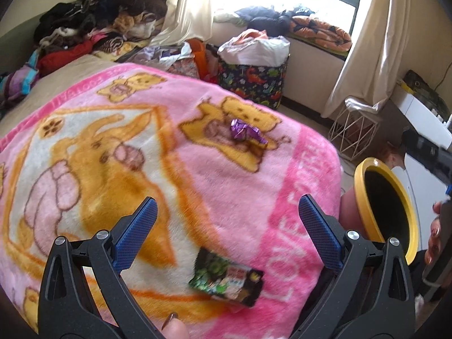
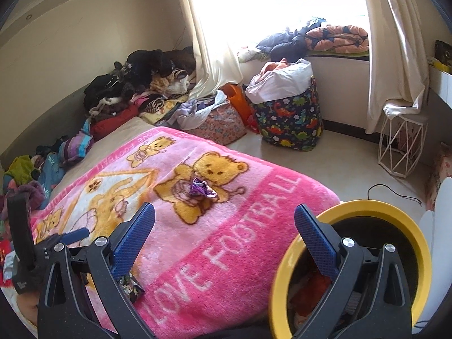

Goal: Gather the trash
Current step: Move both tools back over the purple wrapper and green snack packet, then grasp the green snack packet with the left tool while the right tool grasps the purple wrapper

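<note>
Two wrappers are out on the pink blanket (image 1: 226,169) that covers the bed, and neither is in hand yet, so this reads as the approach before a pickup. The left tool (image 1: 227,234) hangs over the near part of the blanket with its blue pads spread wide and nothing between them; just beyond and below its fingertips lies the dark green snack packet (image 1: 226,279), flat on the fleece and a little right of centre between the jaws. Farther off, on the printed bear toward the right, sits the crumpled purple foil wrapper (image 1: 247,134), well apart from the packet. The right tool (image 2: 224,233) is also wide open and empty, and it hovers at the near right edge of the bed, its right finger over the mouth of the yellow-rimmed bin (image 2: 418,243), which stands just beside the bed's near right corner; something reddish seems to lie inside, though it is too dim to name. From the right wrist view the green packet (image 2: 131,285) peeks out beside that tool's left finger, with the purple wrapper (image 2: 202,190) ahead on the bear. My call: the green packet is the next target for the left tool. That move calls for dropping the jaws down so they straddle the packet, pressing slightly into the soft pile, since a flat film packet on plush fleece gives little edge to catch, then closing and carrying it right to the bin.
</note>
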A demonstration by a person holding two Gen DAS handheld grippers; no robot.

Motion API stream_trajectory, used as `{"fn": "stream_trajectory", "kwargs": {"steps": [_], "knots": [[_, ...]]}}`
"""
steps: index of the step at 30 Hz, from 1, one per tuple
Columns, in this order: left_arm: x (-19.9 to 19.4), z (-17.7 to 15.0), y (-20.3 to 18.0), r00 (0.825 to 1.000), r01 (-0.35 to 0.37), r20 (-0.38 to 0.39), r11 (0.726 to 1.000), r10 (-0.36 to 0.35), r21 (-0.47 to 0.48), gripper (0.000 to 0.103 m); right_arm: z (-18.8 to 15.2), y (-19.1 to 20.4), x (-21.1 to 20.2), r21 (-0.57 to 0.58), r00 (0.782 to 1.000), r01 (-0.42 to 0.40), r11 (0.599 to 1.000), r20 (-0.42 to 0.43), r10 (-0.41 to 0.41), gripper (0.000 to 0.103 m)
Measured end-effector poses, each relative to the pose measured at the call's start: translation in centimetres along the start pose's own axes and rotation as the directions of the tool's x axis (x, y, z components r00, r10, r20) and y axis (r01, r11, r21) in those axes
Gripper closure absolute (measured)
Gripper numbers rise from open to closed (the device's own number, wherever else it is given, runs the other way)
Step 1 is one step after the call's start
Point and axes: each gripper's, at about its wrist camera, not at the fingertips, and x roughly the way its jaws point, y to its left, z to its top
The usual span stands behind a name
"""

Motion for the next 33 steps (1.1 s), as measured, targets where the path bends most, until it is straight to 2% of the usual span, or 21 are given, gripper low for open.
{"fn": "stream_trajectory", "kwargs": {"steps": [4,7,16,19,24,28,31,33], "knots": [[0.5,-1.6,1.0,0.999,0.001,-0.045,1.000,-0.001,-0.017,0.011,0.0,0.9,1.4,-0.017,1.000,-0.012,1.000,-0.022,0.012,0.007],[1.0,-2.8,1.7,0.996,0.024,-0.088,0.999,-0.028,-0.048,0.011,-0.1,1.6,2.6,-0.034,0.999,-0.024,0.999,-0.039,0.022,0.007],[3.3,-5.6,1.6,0.981,0.057,-0.182,0.998,-0.063,-0.039,0.011,0.3,2.9,8.2,-0.060,0.993,-0.032,0.998,-0.113,0.025,0.007],[4.1,-6.4,1.5,0.976,0.050,-0.209,0.998,-0.059,-0.050,0.029,0.5,3.4,10.6,-0.090,0.990,-0.029,0.996,-0.137,0.017,0.007],[5.1,-7.1,0.6,0.970,0.048,-0.236,0.998,-0.053,-0.026,0.043,1.1,3.9,14.7,-0.108,0.985,-0.033,0.994,-0.174,0.014,0.007],[5.6,-7.0,0.2,0.971,0.053,-0.233,0.998,-0.057,-0.021,0.067,1.5,3.9,18.5,-0.127,0.976,-0.028,0.992,-0.218,-0.001,0.007],[5.9,-7.0,-0.1,0.971,0.068,-0.229,0.998,-0.071,-0.019,0.080,1.6,3.8,20.9,-0.133,0.968,-0.030,0.991,-0.253,-0.005,0.007],[6.1,-7.0,0.0,0.970,0.084,-0.228,0.996,-0.088,-0.027,0.084,1.5,3.8,22.4,-0.138,0.961,-0.029,0.990,-0.275,-0.011,0.010]]}}
